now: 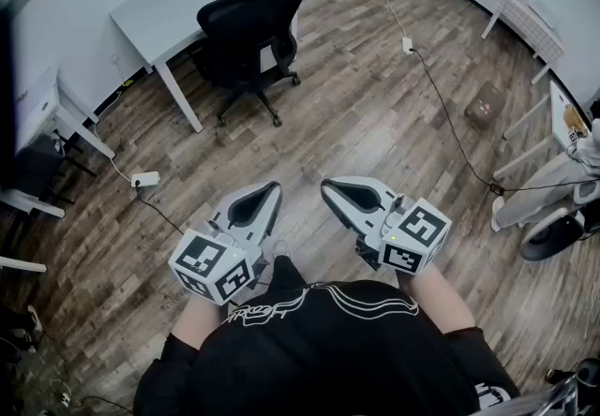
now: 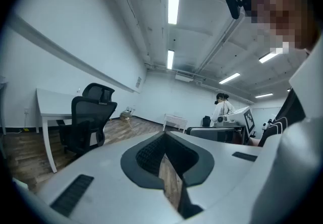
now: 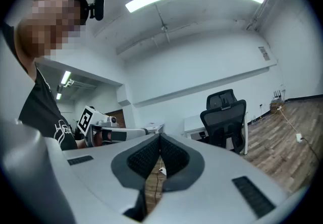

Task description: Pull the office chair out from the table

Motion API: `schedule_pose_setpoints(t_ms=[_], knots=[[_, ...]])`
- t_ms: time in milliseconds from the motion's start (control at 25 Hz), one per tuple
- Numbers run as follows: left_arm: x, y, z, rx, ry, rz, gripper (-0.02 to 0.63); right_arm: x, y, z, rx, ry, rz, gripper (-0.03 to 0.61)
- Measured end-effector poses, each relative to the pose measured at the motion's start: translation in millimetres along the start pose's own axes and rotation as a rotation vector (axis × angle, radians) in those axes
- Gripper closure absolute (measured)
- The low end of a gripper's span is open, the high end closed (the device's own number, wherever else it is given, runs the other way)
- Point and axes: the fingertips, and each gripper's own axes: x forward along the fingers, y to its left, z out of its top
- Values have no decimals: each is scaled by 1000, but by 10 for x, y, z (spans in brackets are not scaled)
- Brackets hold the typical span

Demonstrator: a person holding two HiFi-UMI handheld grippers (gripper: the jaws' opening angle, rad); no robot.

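Facing the table stands the office chair.

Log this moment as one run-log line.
stage: approach not begun | left gripper: shut, empty | right gripper: shut, empty | office chair: at table, untouched

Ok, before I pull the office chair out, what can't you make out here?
Head view, office chair: seat hidden behind its own backrest.
Head view, table: how far the chair sits under it, blocked by that backrest.
Head view, brown object at right: too small to identify.
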Motion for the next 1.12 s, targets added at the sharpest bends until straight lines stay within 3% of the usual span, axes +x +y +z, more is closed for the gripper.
schedule_pose_setpoints(t_ms=[160,600,960,1120], knots=[[165,89,-42,9,18,-15,606,59,-141,-8,-11,0,-15,541],[525,743,-73,-1,95,-23,606,533,-689,-41,144,-26,-21,541],[830,1681,162,6,112,-28,606,1324,-1226,135,139,-2,-54,541],[891,1920,344,31,73,-63,606,1552,-1352,250,98,8,-77,541]])
